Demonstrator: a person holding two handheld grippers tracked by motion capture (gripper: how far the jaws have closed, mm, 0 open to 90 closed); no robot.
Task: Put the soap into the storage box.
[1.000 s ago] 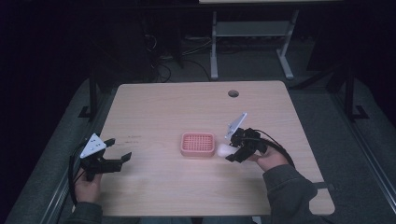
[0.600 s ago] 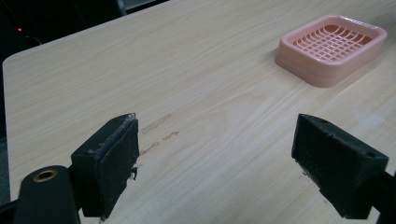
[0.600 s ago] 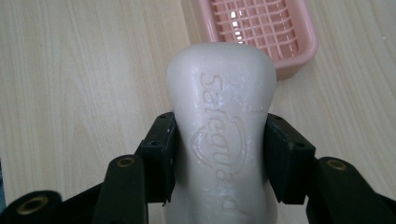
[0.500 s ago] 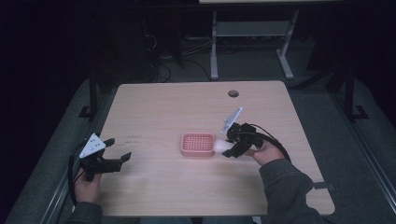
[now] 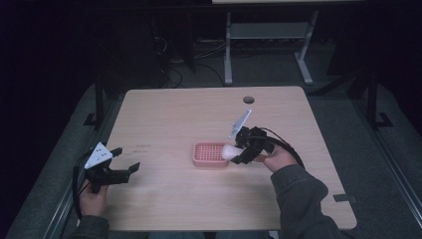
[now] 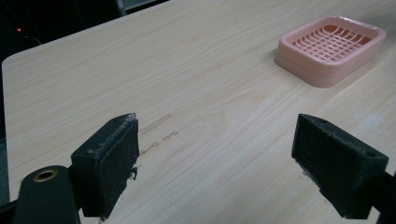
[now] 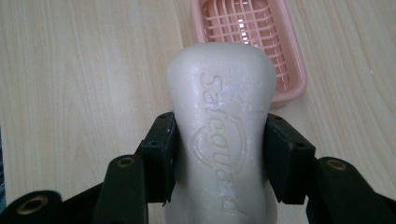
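A white bar of soap (image 7: 222, 126) with an embossed name is clamped between the black jaws of my right gripper (image 7: 219, 158). In the high view the soap (image 5: 229, 151) hangs just above the right rim of the pink slatted soap dish (image 5: 209, 154), with my right gripper (image 5: 238, 153) coming in from the right. The soap dish (image 7: 252, 32) lies just beyond the bar's tip. My left gripper (image 5: 124, 162) rests near the table's left edge, jaws wide apart with nothing between them. Ahead of the left gripper (image 6: 219, 154), the dish (image 6: 332, 49) sits far off.
The wooden table (image 5: 174, 114) has a round cable hole (image 5: 249, 99) near its far edge. A dark strip (image 5: 345, 197) marks the near right corner. Faint scuff marks (image 6: 156, 133) lie on the table by the left jaw. Metal frame legs (image 5: 229, 55) stand behind the table.
My right gripper has carried the soap a little up and toward the dish's right rim. The left gripper has stayed where it was.
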